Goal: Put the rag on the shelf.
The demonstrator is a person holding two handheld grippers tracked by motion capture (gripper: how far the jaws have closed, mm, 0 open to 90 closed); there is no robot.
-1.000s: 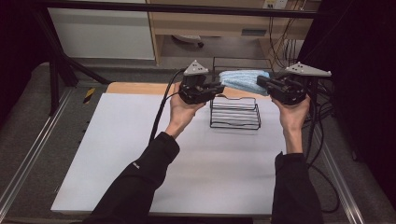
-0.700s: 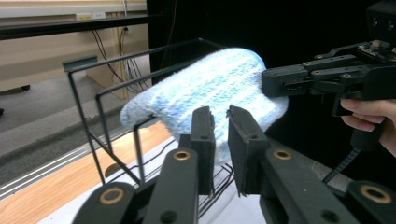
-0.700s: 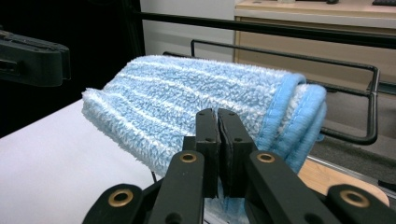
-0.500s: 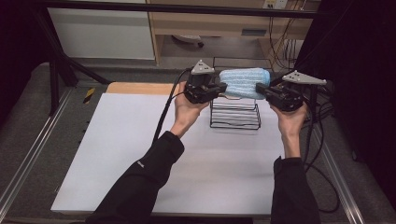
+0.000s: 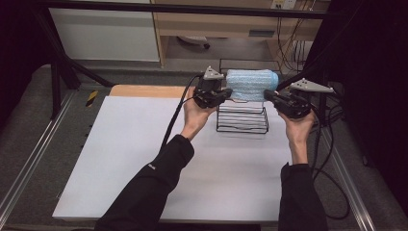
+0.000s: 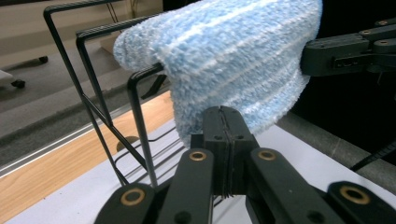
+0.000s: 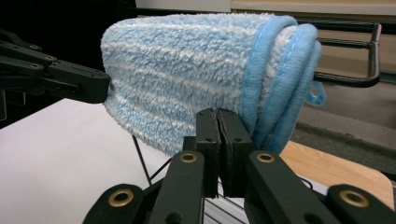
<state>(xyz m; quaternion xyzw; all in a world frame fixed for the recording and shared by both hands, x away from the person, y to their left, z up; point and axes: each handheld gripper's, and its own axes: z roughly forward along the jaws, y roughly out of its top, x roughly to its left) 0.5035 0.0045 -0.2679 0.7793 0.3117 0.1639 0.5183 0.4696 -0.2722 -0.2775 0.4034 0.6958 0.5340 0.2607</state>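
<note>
Left gripper view: left gripper [image 6: 223, 135] has just closed its jaws on the near edge of one blue towel [image 6: 233, 60]; the right gripper [image 7: 217, 140] pinches the opposite edge. Draped over one black wire rack [image 5: 242, 115], the towel seems hung already; only letting go remains, I judge.

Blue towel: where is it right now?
In the high view the blue towel is at the table's far side, draped over the top of the black wire rack, between the left gripper and right gripper, each clamping one end.
</note>
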